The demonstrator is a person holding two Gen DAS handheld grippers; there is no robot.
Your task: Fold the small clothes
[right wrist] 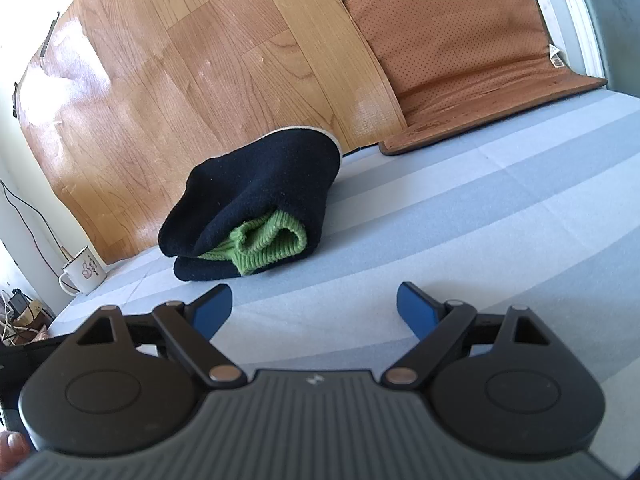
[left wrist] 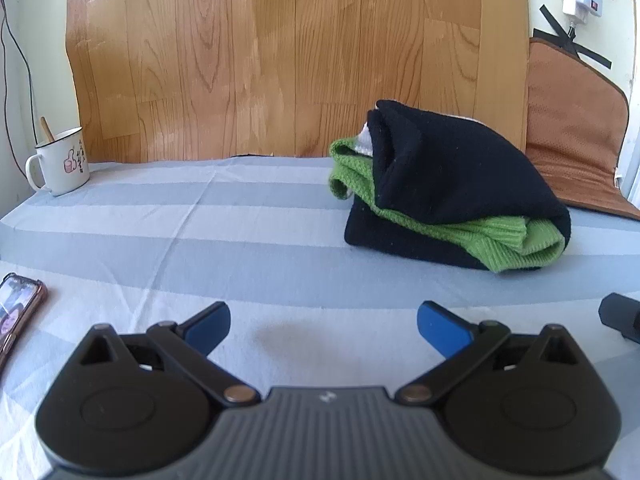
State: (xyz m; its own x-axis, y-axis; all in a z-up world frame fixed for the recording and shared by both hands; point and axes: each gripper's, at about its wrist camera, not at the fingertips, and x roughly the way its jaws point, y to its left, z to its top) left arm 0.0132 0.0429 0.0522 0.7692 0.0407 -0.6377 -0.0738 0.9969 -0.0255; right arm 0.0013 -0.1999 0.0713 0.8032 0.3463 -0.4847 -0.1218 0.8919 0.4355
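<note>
Navy-green folded garment (left wrist: 448, 184): inner layers hidden; left claw (left wrist: 323, 328), right claw (right wrist: 314, 312) agape, empty.

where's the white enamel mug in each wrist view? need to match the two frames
Left wrist: the white enamel mug stands at the far left edge, mid-height, on the striped sheet against the wood-pattern board.
Right wrist: the mug is small, lower left, beyond the tool's left finger.
Shared landmark: the folded black-and-green garment, right of the mug in both views.
</note>
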